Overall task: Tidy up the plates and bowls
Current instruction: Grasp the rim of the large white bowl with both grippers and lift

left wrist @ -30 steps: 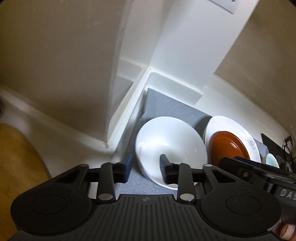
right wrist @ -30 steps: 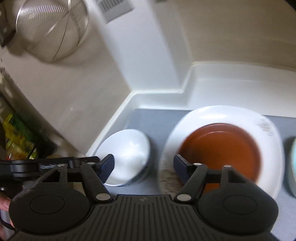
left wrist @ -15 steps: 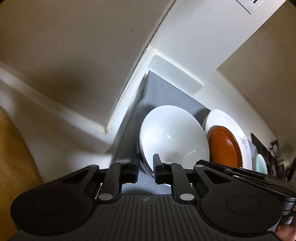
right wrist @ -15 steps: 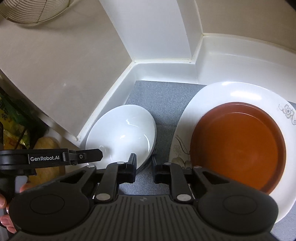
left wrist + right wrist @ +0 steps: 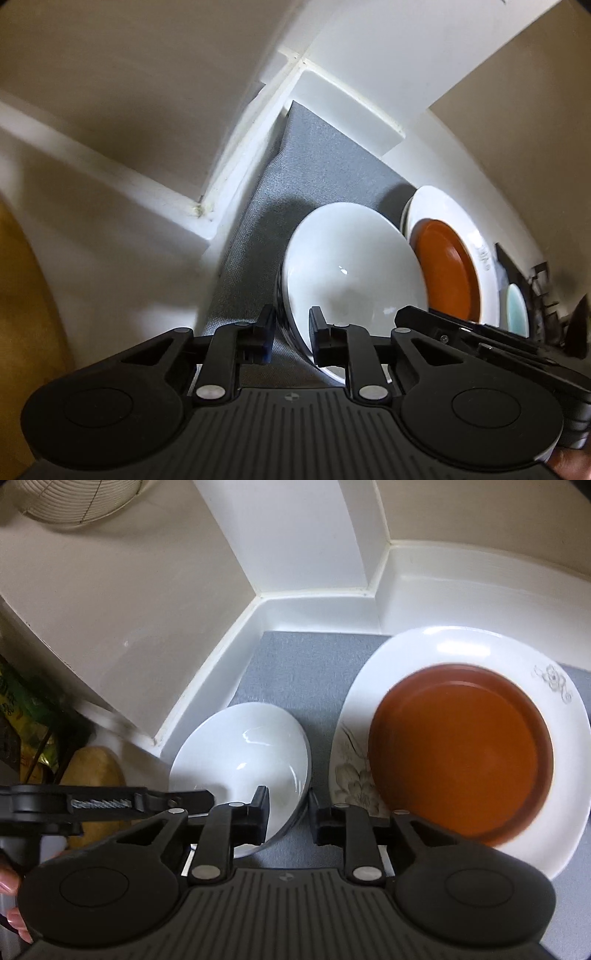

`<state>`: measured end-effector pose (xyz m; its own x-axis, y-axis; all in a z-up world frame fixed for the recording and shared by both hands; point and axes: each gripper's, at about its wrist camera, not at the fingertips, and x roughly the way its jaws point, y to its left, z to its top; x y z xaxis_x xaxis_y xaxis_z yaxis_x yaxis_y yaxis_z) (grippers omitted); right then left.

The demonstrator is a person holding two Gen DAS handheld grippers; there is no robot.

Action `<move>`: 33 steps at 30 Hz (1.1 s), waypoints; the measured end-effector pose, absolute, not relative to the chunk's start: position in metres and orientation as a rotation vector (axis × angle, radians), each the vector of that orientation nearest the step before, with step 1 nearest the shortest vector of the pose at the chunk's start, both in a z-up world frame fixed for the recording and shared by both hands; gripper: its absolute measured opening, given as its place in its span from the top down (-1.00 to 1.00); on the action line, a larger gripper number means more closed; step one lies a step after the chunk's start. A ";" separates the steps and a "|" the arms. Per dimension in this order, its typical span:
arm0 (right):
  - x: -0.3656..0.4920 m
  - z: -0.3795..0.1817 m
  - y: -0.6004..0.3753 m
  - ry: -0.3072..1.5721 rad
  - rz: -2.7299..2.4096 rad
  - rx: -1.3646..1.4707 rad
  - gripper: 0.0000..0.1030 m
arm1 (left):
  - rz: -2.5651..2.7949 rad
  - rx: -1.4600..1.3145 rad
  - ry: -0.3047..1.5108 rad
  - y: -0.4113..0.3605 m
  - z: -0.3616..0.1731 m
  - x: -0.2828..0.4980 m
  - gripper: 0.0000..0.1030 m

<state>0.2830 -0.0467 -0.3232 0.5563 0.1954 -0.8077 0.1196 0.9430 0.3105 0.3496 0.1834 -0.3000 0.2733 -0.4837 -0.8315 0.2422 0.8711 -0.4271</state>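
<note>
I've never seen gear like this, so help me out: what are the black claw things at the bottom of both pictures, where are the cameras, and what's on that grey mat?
There is no robot here: a person holds a two-finger grabbing tool in each hand. Each picture comes from a wide-angle camera on one tool, looking along its fingers. On the grey mat sit a white bowl and, beside it, a brown plate lying on a flowered white plate. Both tools straddle the bowl's near rim. The left tool pinches it, though its jaws are opening. The right tool is opening too, with a gap beside the rim.
</note>
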 end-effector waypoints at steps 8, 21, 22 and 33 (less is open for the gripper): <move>0.264 -0.311 -0.054 0.941 0.032 0.364 0.74 | -0.489 -0.163 1.177 0.175 -0.279 0.339 0.60; 0.215 -0.267 -0.094 0.814 -0.066 0.429 0.72 | -0.589 -0.064 1.098 0.115 -0.227 0.320 0.61; 0.209 -0.263 -0.100 0.804 -0.079 0.438 0.72 | -0.604 -0.056 1.099 0.107 -0.224 0.319 0.61; 0.126 -0.242 -0.196 0.662 -0.323 0.518 0.72 | -0.828 0.097 1.132 -0.022 -0.216 0.283 0.61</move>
<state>0.1259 -0.1959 -0.2416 0.7466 -0.1214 -0.6541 0.4414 0.8260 0.3505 0.2830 -0.0215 -0.2159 0.1687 -0.5344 -0.8282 0.6275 0.7062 -0.3279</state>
